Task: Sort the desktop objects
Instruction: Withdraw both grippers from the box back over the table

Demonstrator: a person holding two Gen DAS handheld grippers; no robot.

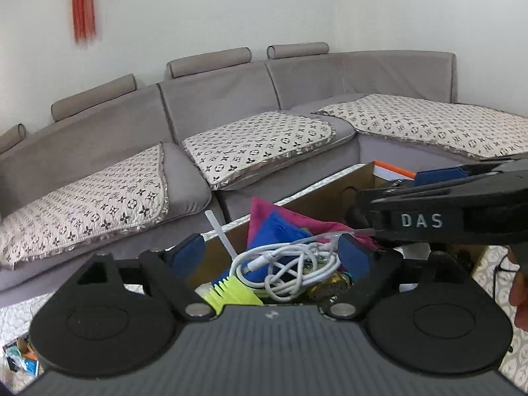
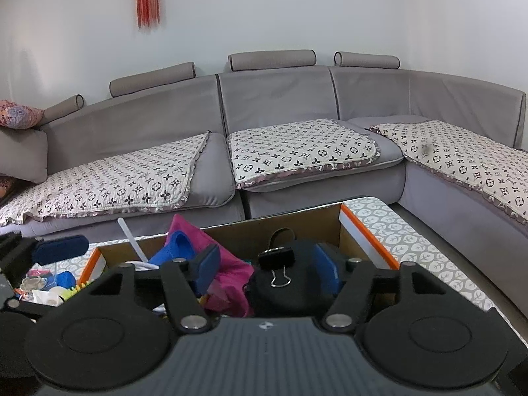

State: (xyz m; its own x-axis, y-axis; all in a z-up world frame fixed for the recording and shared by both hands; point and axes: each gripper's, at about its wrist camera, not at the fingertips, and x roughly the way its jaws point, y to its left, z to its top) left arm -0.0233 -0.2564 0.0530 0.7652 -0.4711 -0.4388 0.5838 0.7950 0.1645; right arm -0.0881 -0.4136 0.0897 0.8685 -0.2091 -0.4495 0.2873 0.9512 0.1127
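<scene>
Both grippers hang over the cardboard box [image 2: 330, 221] on the patterned table [image 2: 412, 241], in front of the grey sofa [image 2: 280, 99]. My left gripper [image 1: 272, 257] has its jaws spread wide with nothing pressed between them, above a coiled white cable [image 1: 290, 269] that lies in the box on a blue cloth [image 1: 280, 229] and a pink cloth [image 1: 264, 211], beside a yellow comb [image 1: 231, 288]. My right gripper [image 2: 269, 265] is also released, its pads standing to either side of a black round case [image 2: 297, 288] with a black binder clip [image 2: 277, 259] on top, both resting inside the box.
</scene>
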